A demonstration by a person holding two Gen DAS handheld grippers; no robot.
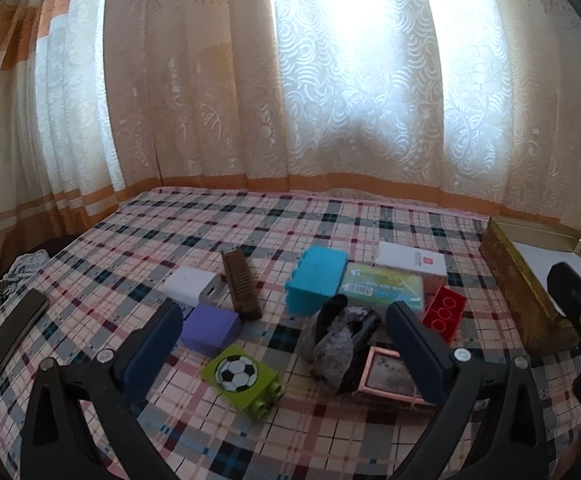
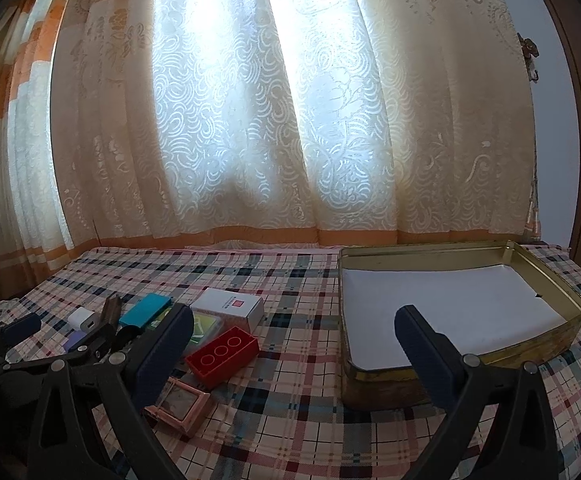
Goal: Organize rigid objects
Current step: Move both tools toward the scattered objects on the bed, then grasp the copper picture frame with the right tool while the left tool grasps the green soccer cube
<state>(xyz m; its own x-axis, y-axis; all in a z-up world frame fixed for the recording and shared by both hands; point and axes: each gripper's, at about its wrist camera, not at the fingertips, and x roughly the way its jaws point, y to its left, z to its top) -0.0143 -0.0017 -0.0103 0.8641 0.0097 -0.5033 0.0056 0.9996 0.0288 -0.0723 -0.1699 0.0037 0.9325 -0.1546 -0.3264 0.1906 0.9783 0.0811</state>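
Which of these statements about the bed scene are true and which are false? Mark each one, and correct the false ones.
1. The gold tin holds several toy blocks. False: only a white sheet lines its bottom.
2. The green block with a football picture lies between the left gripper's open fingers in the left wrist view. True.
3. The right gripper is shut on the red block. False: it is open and holds nothing; the red block lies on the checked cloth.
4. The turquoise box stands beside the white box with a red mark. True.
5. A dark phone lies inside the tin. False: it lies on the cloth, at the far left.
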